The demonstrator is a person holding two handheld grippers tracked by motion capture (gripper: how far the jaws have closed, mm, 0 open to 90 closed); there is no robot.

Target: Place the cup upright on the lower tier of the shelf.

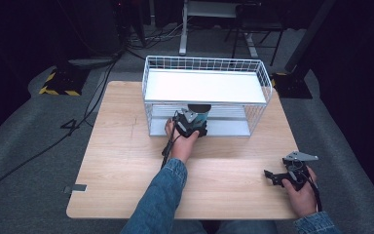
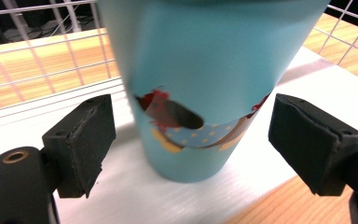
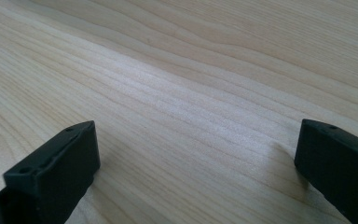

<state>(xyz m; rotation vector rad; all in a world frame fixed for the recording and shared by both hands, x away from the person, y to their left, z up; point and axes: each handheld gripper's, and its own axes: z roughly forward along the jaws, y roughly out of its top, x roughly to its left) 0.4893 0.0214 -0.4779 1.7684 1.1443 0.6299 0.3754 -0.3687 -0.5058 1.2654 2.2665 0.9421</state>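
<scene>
Teal cup (image 2: 205, 70), printed band near base: red and dark brown shapes, blue strip with yellow dots, orange patches. White wire rack (image 1: 205, 63), white shelf boards. Pale wood-grain counter (image 1: 126, 165). Black foam pads (image 2: 91, 140) on left tool (image 1: 191, 123); black right tool (image 1: 272, 175), grey top plate. Blue denim sleeves (image 1: 160, 200). Grey floor, black-yellow hazard stripes (image 1: 58, 90).

cups: 1 (image 2: 200, 84) | wire racks: 1 (image 1: 204, 63) | tables: 1 (image 1: 126, 165) | grippers: 2
</scene>
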